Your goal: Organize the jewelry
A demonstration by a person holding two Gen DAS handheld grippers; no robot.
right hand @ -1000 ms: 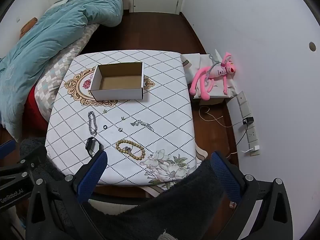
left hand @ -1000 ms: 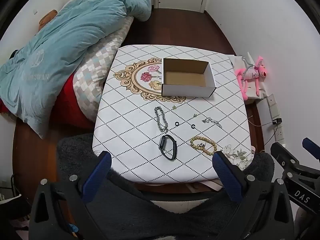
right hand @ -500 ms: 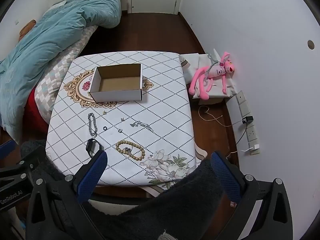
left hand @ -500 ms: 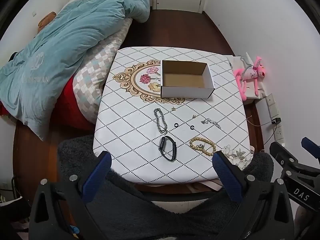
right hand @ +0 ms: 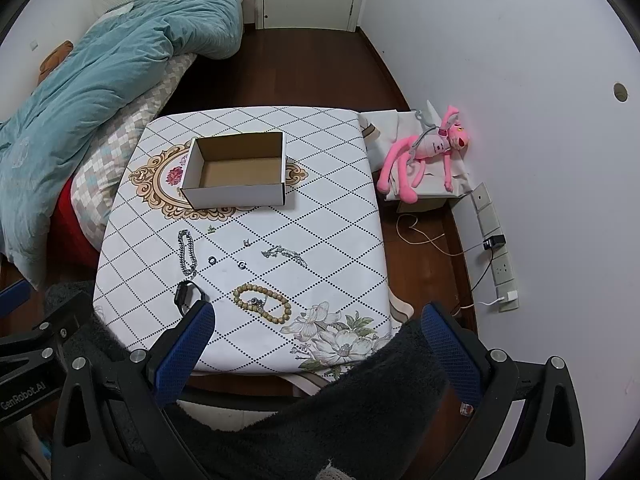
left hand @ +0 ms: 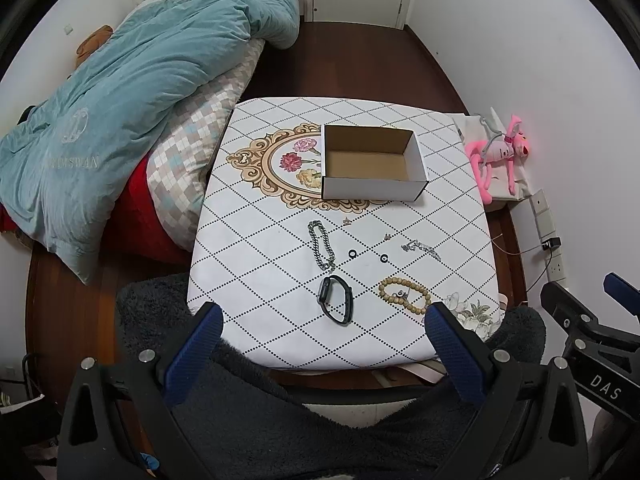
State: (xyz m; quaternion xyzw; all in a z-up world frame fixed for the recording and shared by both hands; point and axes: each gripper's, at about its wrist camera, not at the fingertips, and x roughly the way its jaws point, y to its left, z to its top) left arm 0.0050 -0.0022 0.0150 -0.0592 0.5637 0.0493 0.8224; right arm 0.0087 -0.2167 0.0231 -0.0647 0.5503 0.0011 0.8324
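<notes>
Watch (left hand: 336, 298) lies ahead between spread fingers of left gripper (left hand: 320, 332), band running away; right gripper (right hand: 316, 328) equally agape, empty.

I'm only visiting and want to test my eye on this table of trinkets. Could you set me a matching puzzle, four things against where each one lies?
Things:
1. open white cardboard box
2. silver chain-link bracelet
3. black band smartwatch
4. tan wooden bead bracelet

Places:
A. near edge of the table, right of the watch
B. far half, partly over the gold flower medallion
C. stretched lengthwise, just beyond the watch
D. near edge, left of the beads

Pairs: 1-B, 2-C, 3-D, 4-A
</notes>
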